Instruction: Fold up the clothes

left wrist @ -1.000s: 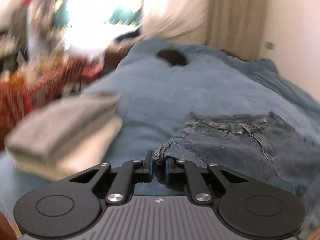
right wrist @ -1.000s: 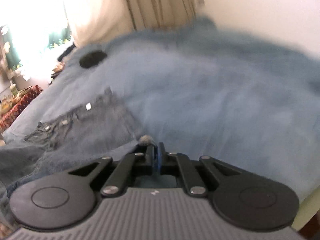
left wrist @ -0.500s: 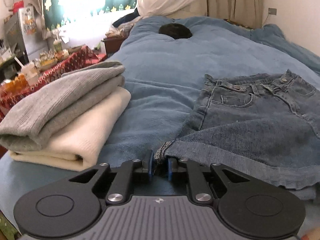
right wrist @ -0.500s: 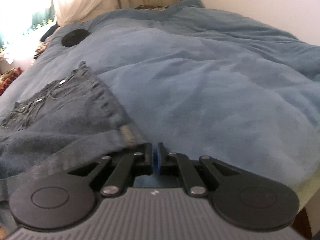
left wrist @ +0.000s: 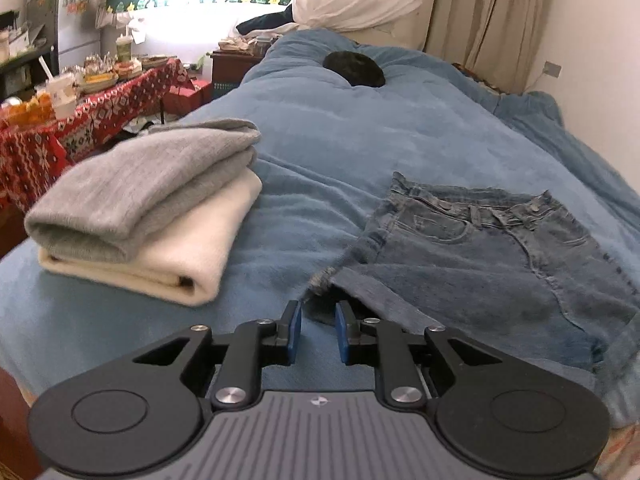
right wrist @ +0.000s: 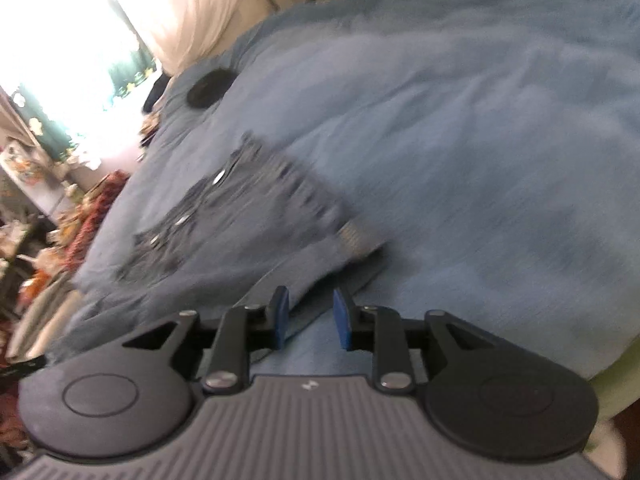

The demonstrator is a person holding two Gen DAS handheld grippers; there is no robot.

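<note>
A pair of denim shorts [left wrist: 476,256] lies flat on the blue fleece blanket [left wrist: 360,128] that covers the bed, waistband away from the camera and hems near it. The left gripper [left wrist: 318,330] sits low at the shorts' left hem corner; its jaws have just been opening and now stand slightly apart, the frayed corner lying just ahead of the blue pads [left wrist: 295,330] without being pinched. The right gripper [right wrist: 308,320] is at the opposite hem corner; its jaws have just sprung apart, and the denim edge lies beside the left pad, not clamped. This right view is blurred. To the left of the shorts, well apart, a folded grey sweater [left wrist: 140,184] rests on a folded cream sweater [left wrist: 180,256]. A dark round object [left wrist: 354,69] lies far up the bed.
</note>
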